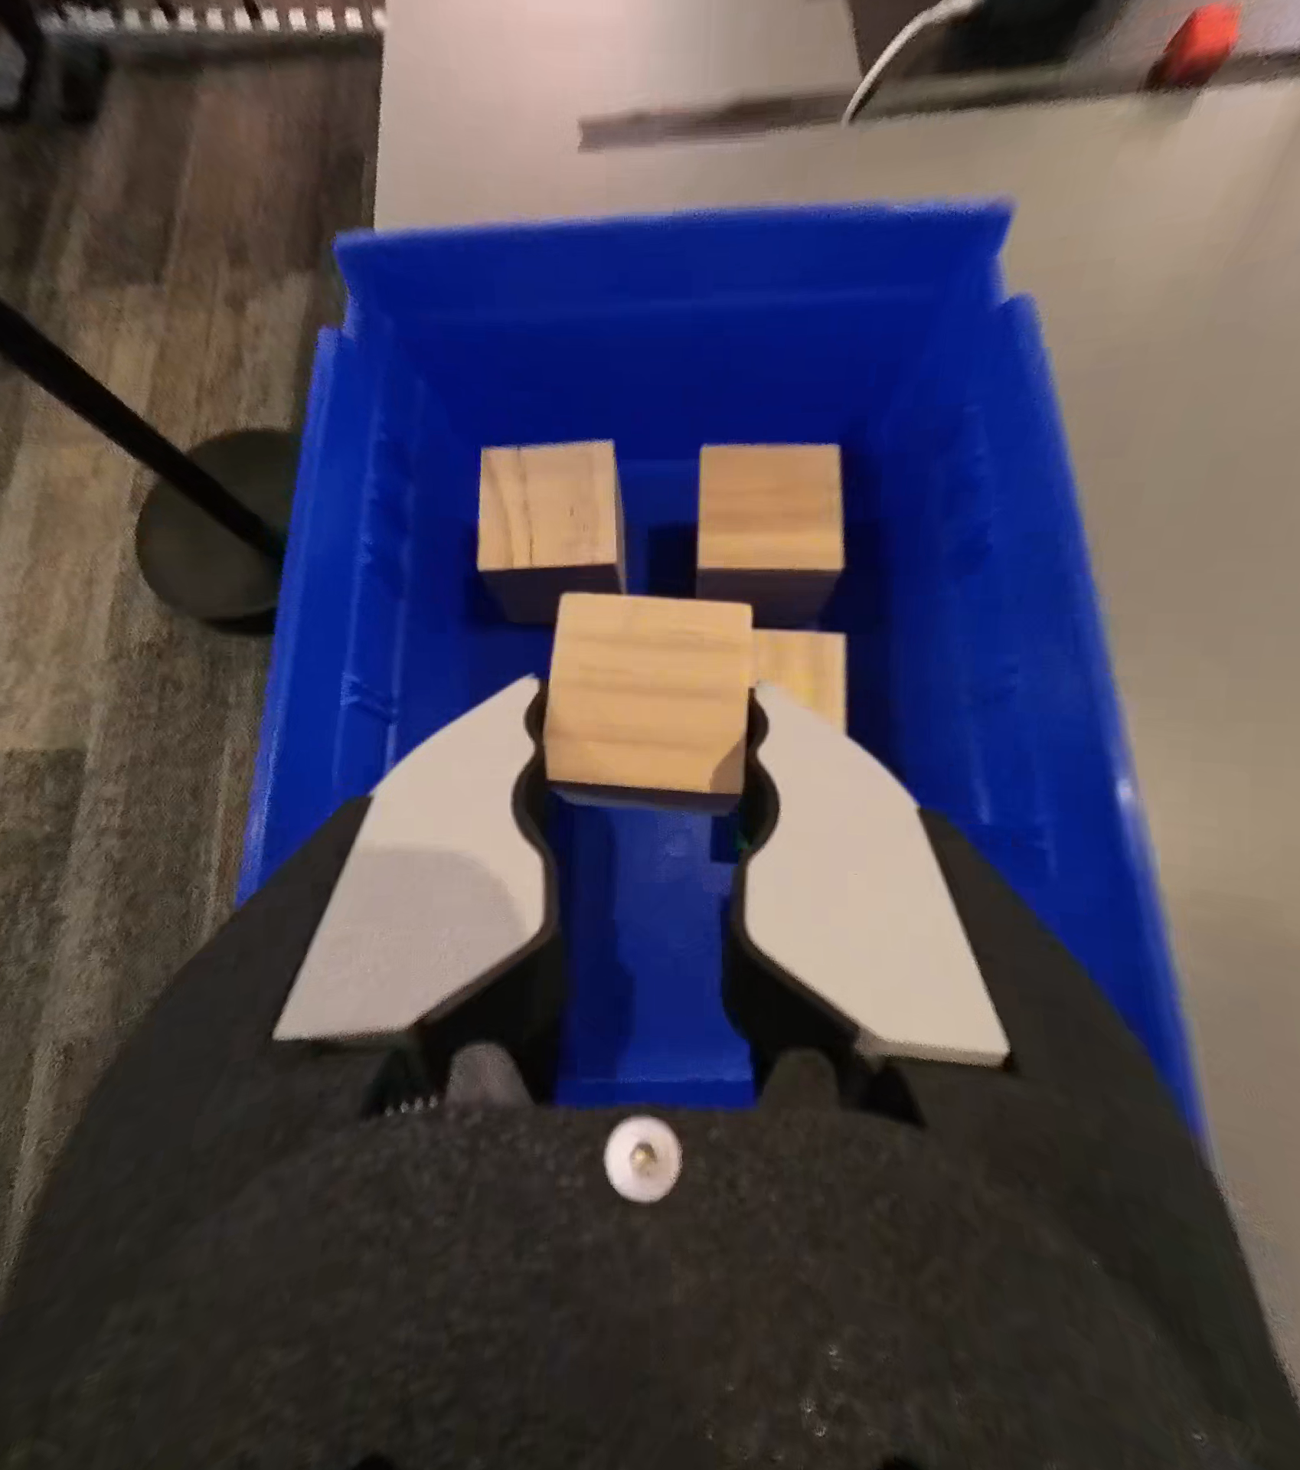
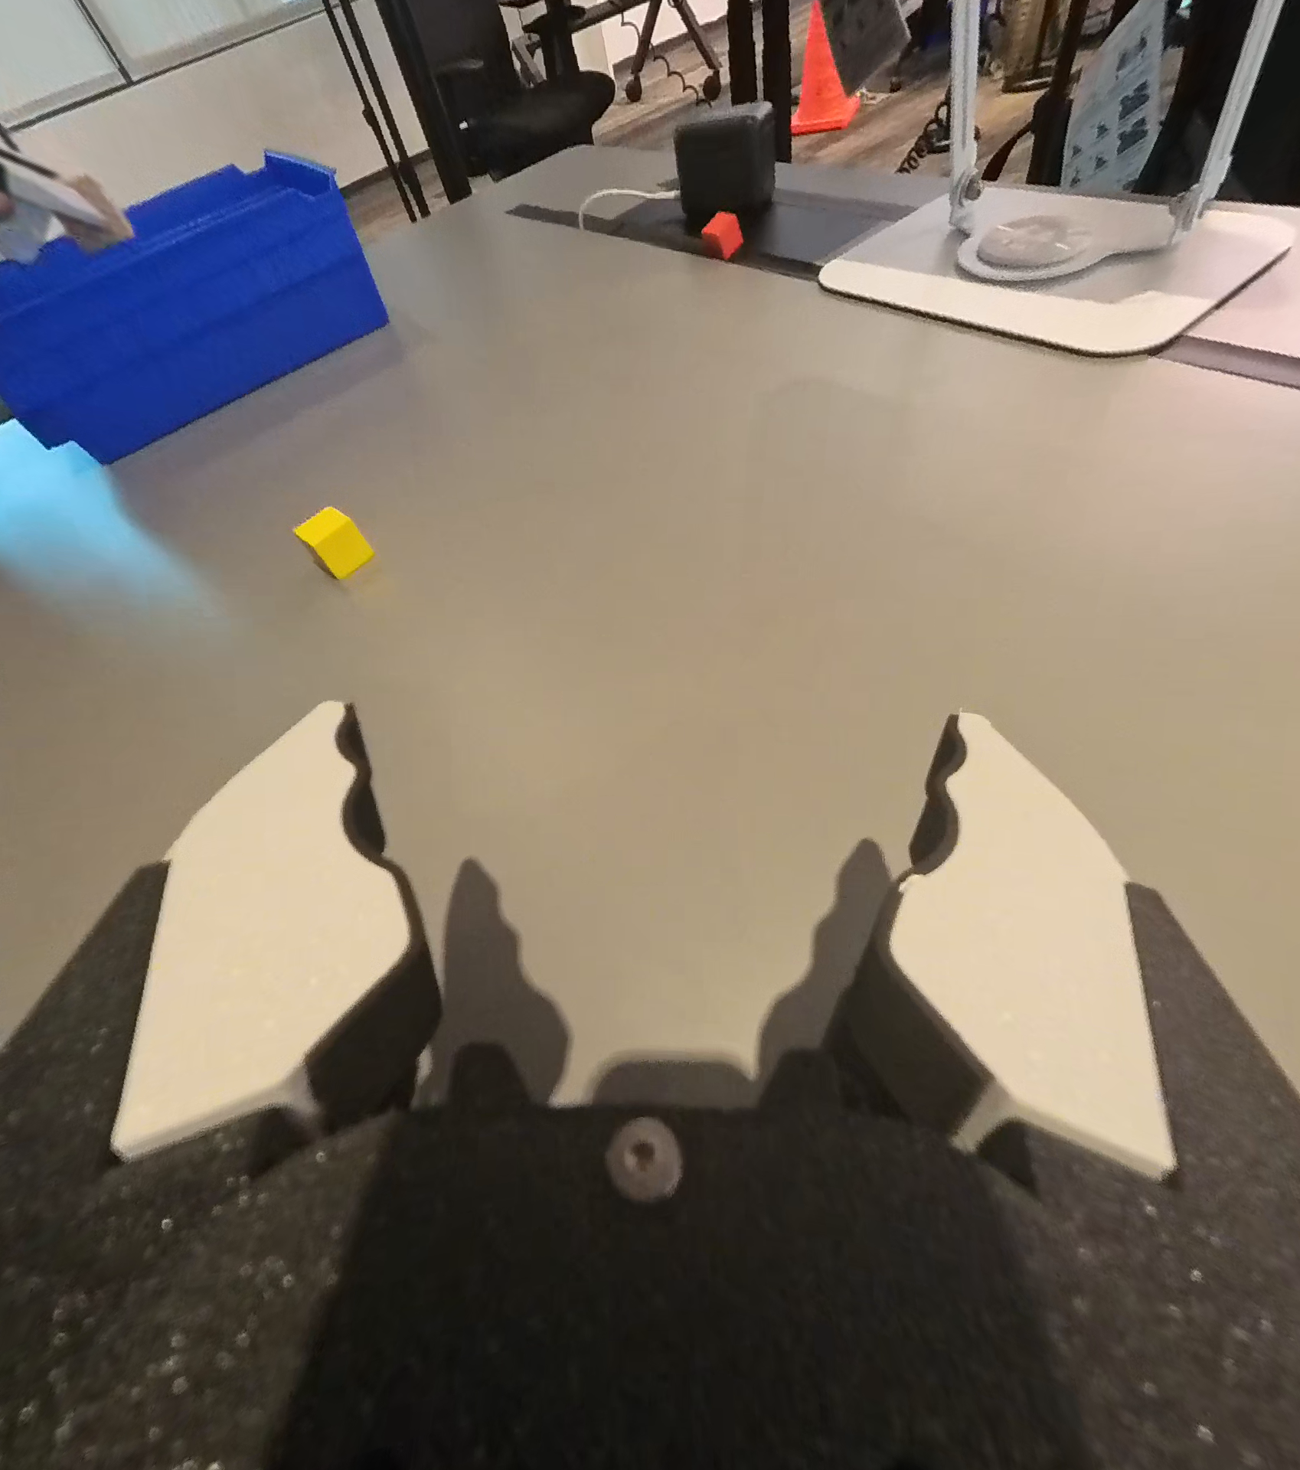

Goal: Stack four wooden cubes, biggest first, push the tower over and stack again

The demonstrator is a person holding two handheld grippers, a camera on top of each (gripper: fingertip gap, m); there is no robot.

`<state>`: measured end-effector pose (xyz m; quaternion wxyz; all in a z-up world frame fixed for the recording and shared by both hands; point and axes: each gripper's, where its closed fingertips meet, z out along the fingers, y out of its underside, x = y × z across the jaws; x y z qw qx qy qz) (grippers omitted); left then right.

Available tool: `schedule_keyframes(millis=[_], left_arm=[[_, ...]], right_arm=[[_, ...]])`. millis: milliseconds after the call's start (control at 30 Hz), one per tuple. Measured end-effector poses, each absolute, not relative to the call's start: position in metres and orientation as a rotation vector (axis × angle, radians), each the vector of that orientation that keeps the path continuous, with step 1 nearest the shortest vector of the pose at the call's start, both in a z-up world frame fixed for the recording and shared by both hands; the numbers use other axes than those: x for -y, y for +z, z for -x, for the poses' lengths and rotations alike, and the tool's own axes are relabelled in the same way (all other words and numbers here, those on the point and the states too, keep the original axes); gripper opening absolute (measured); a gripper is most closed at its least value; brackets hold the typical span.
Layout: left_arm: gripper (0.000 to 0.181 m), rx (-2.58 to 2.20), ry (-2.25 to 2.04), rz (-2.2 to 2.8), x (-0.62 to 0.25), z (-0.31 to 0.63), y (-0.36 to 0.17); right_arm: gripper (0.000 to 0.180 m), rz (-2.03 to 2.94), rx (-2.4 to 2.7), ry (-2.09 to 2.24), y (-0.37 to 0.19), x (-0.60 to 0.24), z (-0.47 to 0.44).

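My left gripper [image 1: 645,700] is shut on a wooden cube [image 1: 647,692] and holds it over the blue bin [image 1: 1029,636]. Inside the bin lie two more wooden cubes side by side, one on the left [image 1: 547,509] and one on the right [image 1: 770,509], and a smaller cube [image 1: 806,676] partly hidden behind the held one. In the right wrist view the bin [image 2: 177,318] stands at the far left of the grey table, with the left gripper and its cube [image 2: 102,211] above it. My right gripper [image 2: 651,716] is open and empty, low over the table.
A small yellow block [image 2: 334,543] lies on the table [image 2: 710,517] near the bin. A small red block [image 2: 722,235], a black box [image 2: 725,159] with a white cable and a white stand base [image 2: 1052,270] sit at the far side. The table edge runs left of the bin, over a wood floor [image 1: 74,716]. About 70 cm separates my left fingertips from my right.
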<state>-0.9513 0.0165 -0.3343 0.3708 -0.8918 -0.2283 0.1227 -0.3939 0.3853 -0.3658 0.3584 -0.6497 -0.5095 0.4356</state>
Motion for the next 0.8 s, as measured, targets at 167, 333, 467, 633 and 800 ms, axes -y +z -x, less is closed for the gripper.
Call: schedule_keyframes(millis=[167,333,467,633,800], left_arm=[[0.046,0.613,0.263,2.392,-0.017,0.972,-0.37],[0.046,0.682,0.262,2.409,-0.019,0.984,-0.388],[0.046,0.699,0.287,2.412,-0.021,0.987,-0.397],[0.046,0.702,0.314,2.44,-0.021,0.989,-0.41],[0.046,0.716,0.296,2.439,-0.023,0.992,-0.415]], right_arm=[[0.129,1.689,1.311,1.097,-0.363,-0.389,0.388],[0.129,1.692,1.291,1.099,-0.362,-0.393,0.386],[0.129,1.7,1.305,1.104,-0.367,-0.391,0.389],[0.129,1.7,1.307,1.106,-0.367,-0.391,0.39],[0.129,1.703,1.305,1.098,-0.367,-0.392,0.388]])
